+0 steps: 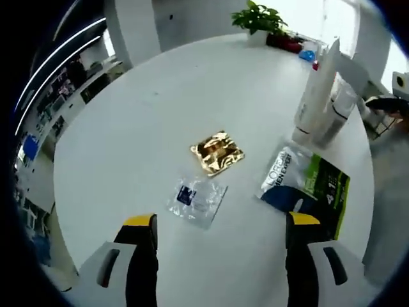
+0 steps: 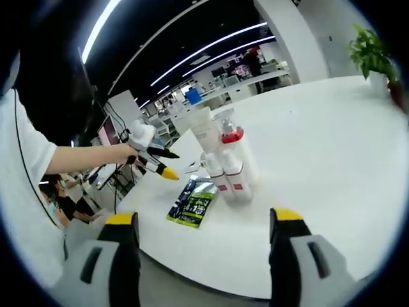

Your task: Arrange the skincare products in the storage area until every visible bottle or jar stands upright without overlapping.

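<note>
Here, three flat sachets (image 1: pixel 217 152) — two upright tubes (image 1: pixel 314 96) on table (image 1: pixel 140 115).

The left gripper view looks down from above the near edge of the round white table (image 1: pixel 140 109), facing across it toward the far edge where a potted plant (image 1: pixel 259 18) sits. It's fairly close to the flat sachets in the middle.

The right gripper view sits lower, just off the table (image 2: pixel 332 147) edge, and looks sideways across the top into the office behind.

Both views catch the green-and-black sachet (image 1: pixel 307 185) (image 2: pixel 193 203), the upright cluster of white tubes and bottles (image 1: pixel 323 96) (image 2: pixel 223 160) beside it, and the plant (image 2: pixel 370 54).
</note>
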